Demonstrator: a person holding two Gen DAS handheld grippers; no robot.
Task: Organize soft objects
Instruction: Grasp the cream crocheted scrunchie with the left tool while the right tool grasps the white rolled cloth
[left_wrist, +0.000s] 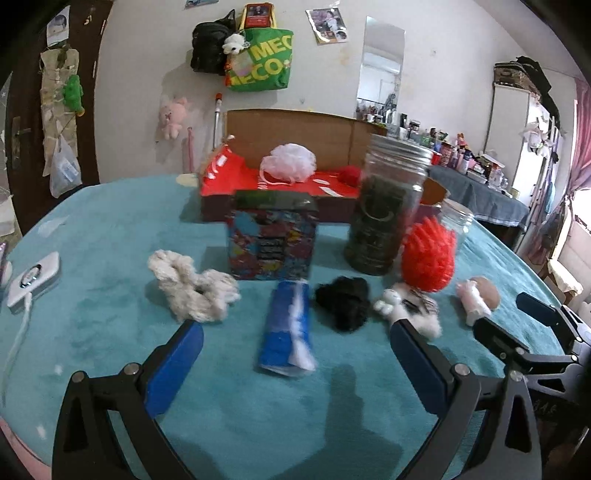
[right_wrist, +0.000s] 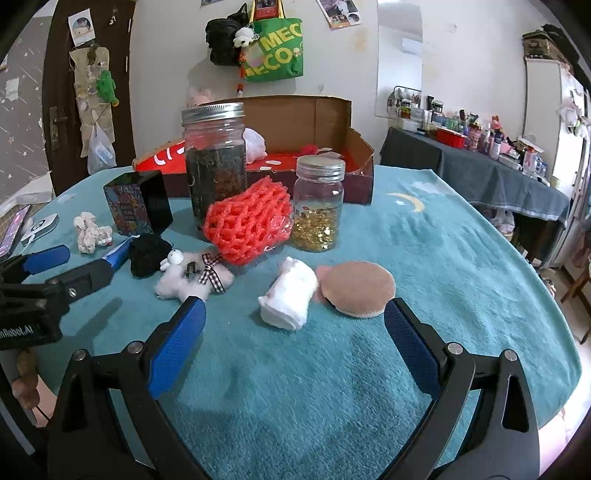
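Left gripper (left_wrist: 295, 332) hovering low, spread (empty) over blue packet (left_wrist: 288, 328); right gripper (right_wrist: 293, 306) likewise, near white roll (right_wrist: 290, 295).

On the green bag (right_wrist: 275, 51) that is hung on the wall, large yellow-white letters can be read: "MEC" in the upper line and "ECO" in the lower line; both words are cut off at the edges by other things. The same letters are seen on this bag in the left wrist view. On the black body of the left tongs (right_wrist: 48, 254), at the left edge of the right wrist view, white lettering "nRobot.AI" is printed, its beginning being cut by the frame. The print on the colourful box (left_wrist: 272, 242) and on the jar labels is too blurred to be read.
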